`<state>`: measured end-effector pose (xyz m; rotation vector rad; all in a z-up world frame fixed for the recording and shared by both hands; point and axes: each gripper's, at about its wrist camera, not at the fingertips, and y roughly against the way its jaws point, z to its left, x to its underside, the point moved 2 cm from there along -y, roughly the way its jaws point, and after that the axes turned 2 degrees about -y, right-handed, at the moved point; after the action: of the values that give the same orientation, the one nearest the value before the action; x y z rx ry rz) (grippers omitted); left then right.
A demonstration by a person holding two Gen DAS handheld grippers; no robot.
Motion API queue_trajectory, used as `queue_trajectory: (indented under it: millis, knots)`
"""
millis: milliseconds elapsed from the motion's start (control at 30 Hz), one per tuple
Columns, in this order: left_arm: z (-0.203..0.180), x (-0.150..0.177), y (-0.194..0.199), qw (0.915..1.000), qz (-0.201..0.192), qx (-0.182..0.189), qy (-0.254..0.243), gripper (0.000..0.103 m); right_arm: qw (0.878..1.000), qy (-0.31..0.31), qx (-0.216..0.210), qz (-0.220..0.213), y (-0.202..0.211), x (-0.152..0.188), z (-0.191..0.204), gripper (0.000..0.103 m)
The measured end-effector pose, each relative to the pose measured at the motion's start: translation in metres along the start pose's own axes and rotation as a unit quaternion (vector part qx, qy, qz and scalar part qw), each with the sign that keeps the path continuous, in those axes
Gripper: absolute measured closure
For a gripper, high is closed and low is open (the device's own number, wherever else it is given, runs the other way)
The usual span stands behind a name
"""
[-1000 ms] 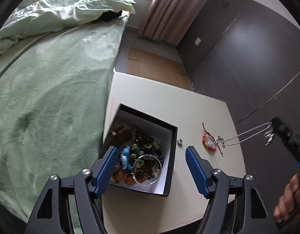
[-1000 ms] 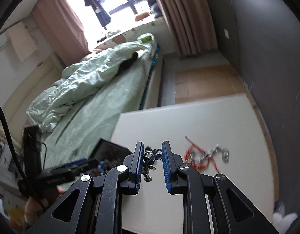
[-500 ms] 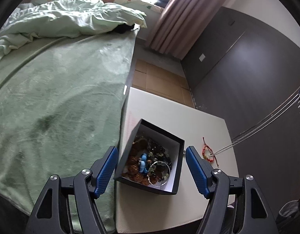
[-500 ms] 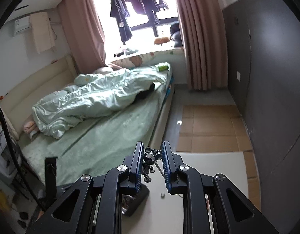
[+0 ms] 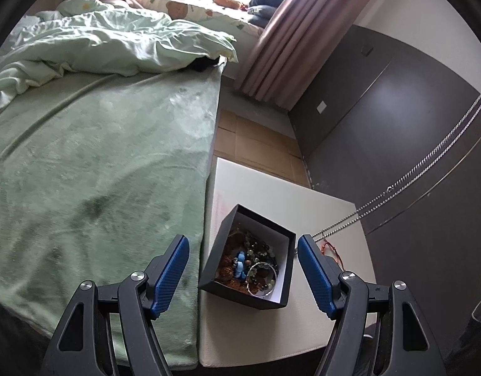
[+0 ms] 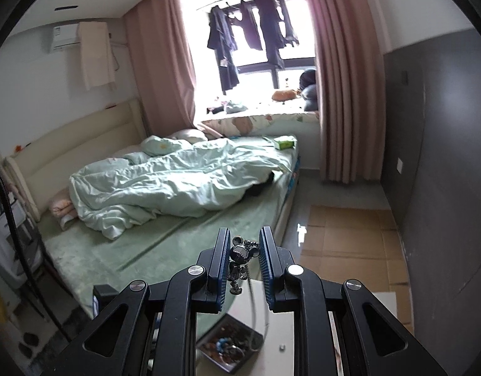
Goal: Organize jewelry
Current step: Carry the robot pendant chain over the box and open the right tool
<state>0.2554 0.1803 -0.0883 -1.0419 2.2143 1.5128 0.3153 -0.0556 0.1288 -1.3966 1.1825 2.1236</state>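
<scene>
A black jewelry box [image 5: 250, 260] with a white lining holds several beaded bracelets and sits on the white table [image 5: 271, 329]. It also shows low in the right wrist view [image 6: 228, 344]. My left gripper [image 5: 242, 269] is open and empty, high above the box. My right gripper [image 6: 244, 250] is shut on the mouse-shaped pendant [image 6: 240, 253] of a silver chain necklace [image 5: 428, 163]. The chain hangs taut from the upper right down to a red bracelet [image 5: 331, 249] on the table, partly hidden by my left finger.
A bed [image 5: 99, 163] with a green blanket borders the table's left edge. A dark wall [image 5: 381, 109] stands to the right. Brown floor tiles [image 5: 256, 138] lie beyond the table. A small silver bead [image 6: 281, 347] lies on the table.
Both grippers have risen well above the table. The right gripper lifted the pendant higher, pulling the chain taut. The box now looks smaller below the left gripper.
</scene>
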Motion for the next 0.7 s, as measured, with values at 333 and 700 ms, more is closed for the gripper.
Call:
queue_trajectory:
  millis: [333, 700]
  knots:
    - [0.017, 0.001, 0.014, 0.9999, -0.009, -0.003, 0.008, 0.030, 1.000, 0.026, -0.013, 0.009, -0.022, -0.006, 0.042, 0.083]
    - [0.037, 0.006, 0.019, 0.9997, -0.010, -0.009, 0.021, 0.030, 0.998, 0.016, -0.025, 0.057, -0.068, 0.027, 0.050, 0.083]
